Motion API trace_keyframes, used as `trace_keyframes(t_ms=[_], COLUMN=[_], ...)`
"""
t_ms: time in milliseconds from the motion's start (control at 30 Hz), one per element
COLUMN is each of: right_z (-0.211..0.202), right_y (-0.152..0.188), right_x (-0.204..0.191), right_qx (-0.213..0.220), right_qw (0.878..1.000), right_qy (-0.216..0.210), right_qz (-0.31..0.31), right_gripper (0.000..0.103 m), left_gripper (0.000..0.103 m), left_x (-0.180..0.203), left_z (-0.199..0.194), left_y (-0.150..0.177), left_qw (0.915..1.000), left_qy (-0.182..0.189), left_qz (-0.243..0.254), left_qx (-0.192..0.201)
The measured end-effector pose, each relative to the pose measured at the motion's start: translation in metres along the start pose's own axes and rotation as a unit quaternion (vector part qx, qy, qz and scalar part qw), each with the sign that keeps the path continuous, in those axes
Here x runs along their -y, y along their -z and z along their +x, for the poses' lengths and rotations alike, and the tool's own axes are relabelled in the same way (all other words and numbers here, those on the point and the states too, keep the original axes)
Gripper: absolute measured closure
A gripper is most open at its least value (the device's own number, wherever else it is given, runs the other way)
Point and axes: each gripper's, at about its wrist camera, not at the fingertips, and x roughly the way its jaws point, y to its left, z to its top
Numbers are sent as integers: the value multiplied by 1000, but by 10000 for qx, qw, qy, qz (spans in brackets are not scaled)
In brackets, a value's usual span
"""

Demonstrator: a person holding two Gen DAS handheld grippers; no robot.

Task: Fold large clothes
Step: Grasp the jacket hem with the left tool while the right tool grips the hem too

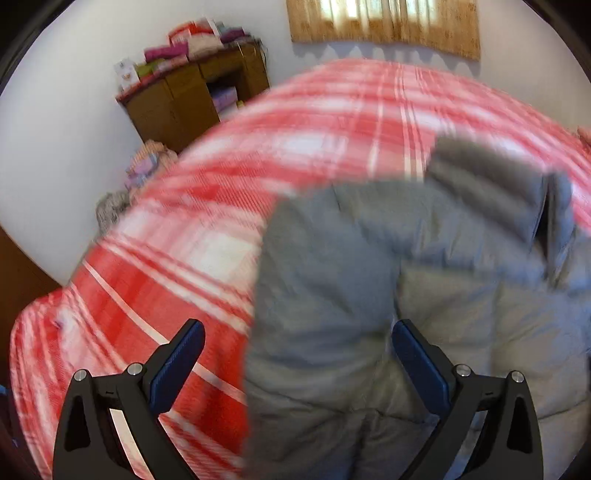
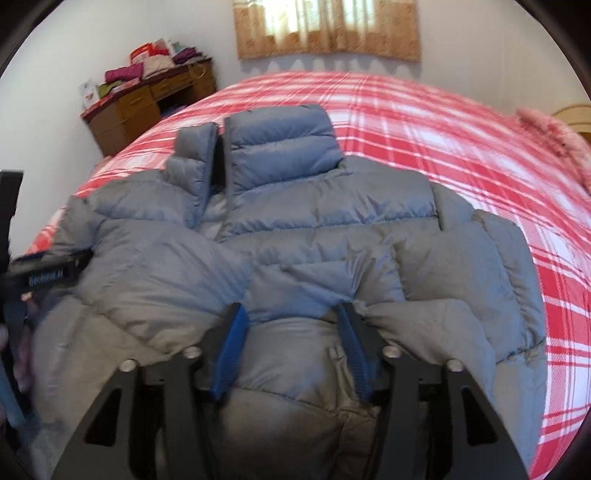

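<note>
A grey puffer jacket [image 2: 332, 236] lies front up on a red and white plaid bedspread [image 2: 461, 122], collar toward the far side, both sleeves folded in across its chest. My right gripper [image 2: 291, 314] hovers over the lower middle of the jacket, where the sleeve cuffs meet. Its blue pads stand apart with smooth, unpinched fabric between them. In the blurred left wrist view, my left gripper [image 1: 297, 328] is open wide above the jacket's [image 1: 332, 295] left edge, holding nothing. One of its black fingers [image 2: 55, 271] shows at the jacket's left shoulder.
A wooden desk [image 2: 147, 103] piled with folded clothes stands in the far left corner. A curtained window [image 2: 328, 26] is on the back wall. A pink fluffy item [image 2: 554, 133] lies at the bed's far right. A hand [image 2: 18, 369] shows at the left edge.
</note>
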Motion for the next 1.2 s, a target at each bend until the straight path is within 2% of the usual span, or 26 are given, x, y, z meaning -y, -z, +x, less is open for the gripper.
trace_keyframes(t_ms=[33, 100, 200, 267, 333, 433, 500, 600, 733, 767, 800, 833, 867, 900, 933, 967, 1033, 1200], right_z=[-4, -17, -25, -21, -7, 14, 30, 56, 91, 94, 96, 98, 97, 95, 88, 81, 64, 36], right_y=[-5, -23, -65, -89, -116, -139, -153, -167, -172, -171, -169, -167, -163, -160, -156, -153, -146, -127], right_x=[2, 10, 26, 34, 41, 47, 51, 50, 48, 49, 50, 51, 52, 52, 51, 50, 48, 49], right_qx=[24, 201, 464, 516, 377, 220, 70, -188, -744, -821, -898, -997, -1105, -1129, -1085, -1031, -888, -636], right_qw=[10000, 9997, 9984, 9974, 9965, 9951, 9943, 9930, 9930, 9928, 9926, 9921, 9914, 9914, 9926, 9937, 9958, 9980], right_qy=[-25, 80, 156, 252, 304, 243, 179, 150, 181, 131, 69, 15, -50, -101, -126, -79, -54, -5], right_qz=[33, 92, 292, 432, 687, 928, 1049, 1153, 899, 860, 813, 767, 705, 652, 522, 425, 225, 4], right_gripper=[23, 22, 8, 6, 4, 4, 4, 4, 5, 8, 17, 33, 42, 58, 73, 79, 87, 91], left_gripper=[1, 1, 1, 1, 1, 1, 1, 1, 1, 4, 9, 29, 52, 62, 80, 87, 88, 96], left_x=[-4, -7, 8, 22, 36, 54, 69, 91, 103, 103, 102, 101, 101, 100, 98, 96, 93, 79], left_z=[-10, -22, -15, -4, 11, 33, 47, 72, 90, 89, 89, 87, 85, 82, 76, 69, 48, 13], left_y=[-11, -37, -77, -100, -122, -143, -151, -154, -145, -141, -138, -136, -132, -130, -126, -123, -117, -93], left_qw=[9998, 9985, 9972, 9977, 9956, 9939, 9925, 9938, 9926, 9918, 9911, 9887, 9848, 9822, 9784, 9776, 9792, 9783], left_qy=[56, 346, 677, 604, 868, 948, 1085, 954, 1019, 1120, 1193, 1361, 1556, 1675, 1868, 1916, 1871, 1857], left_qz=[-82, -235, -241, -249, -358, -514, -447, -220, 85, 148, 188, 271, 401, 448, 484, 527, 683, 908], left_qx=[174, 352, 209, 190, -22, -209, -350, -525, -649, -593, -567, -569, -663, -721, -740, -689, -381, 154])
